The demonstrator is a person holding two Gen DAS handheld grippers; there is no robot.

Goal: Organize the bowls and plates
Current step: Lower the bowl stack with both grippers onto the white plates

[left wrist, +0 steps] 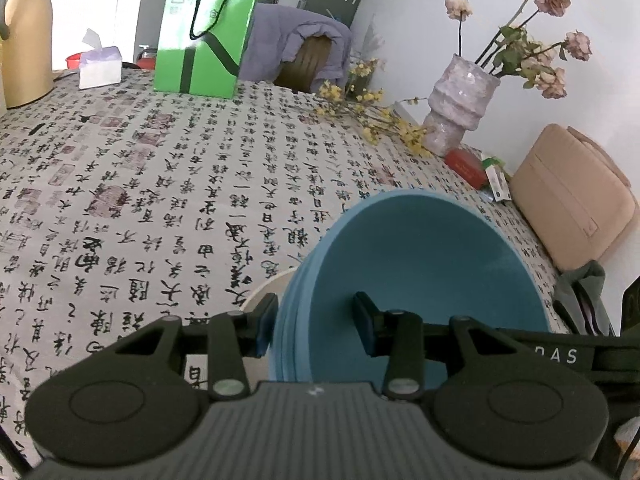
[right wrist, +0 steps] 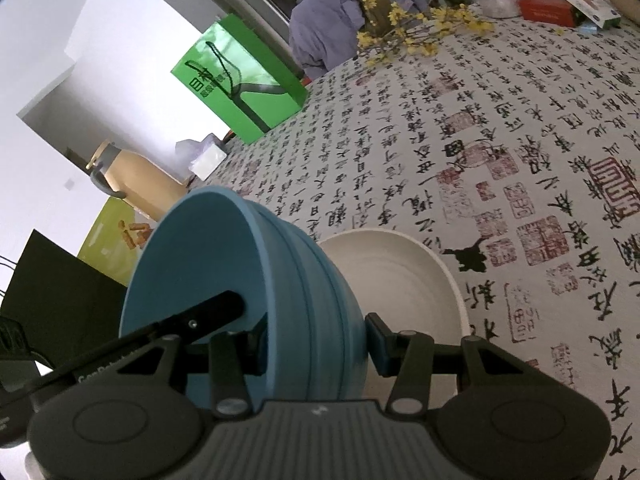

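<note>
In the left wrist view, the left hand-held gripper (left wrist: 316, 322) clamps the wall of a blue bowl (left wrist: 420, 256), one finger outside and one inside. The bowl is tilted above the patterned bench (left wrist: 160, 168), over a white bowl (left wrist: 266, 290).

In the right wrist view, the right hand-held gripper (right wrist: 316, 340) grips the blue bowl's (right wrist: 256, 280) opposite wall, just beside the white bowl (right wrist: 396, 276) on the bench (right wrist: 500, 140).
</note>
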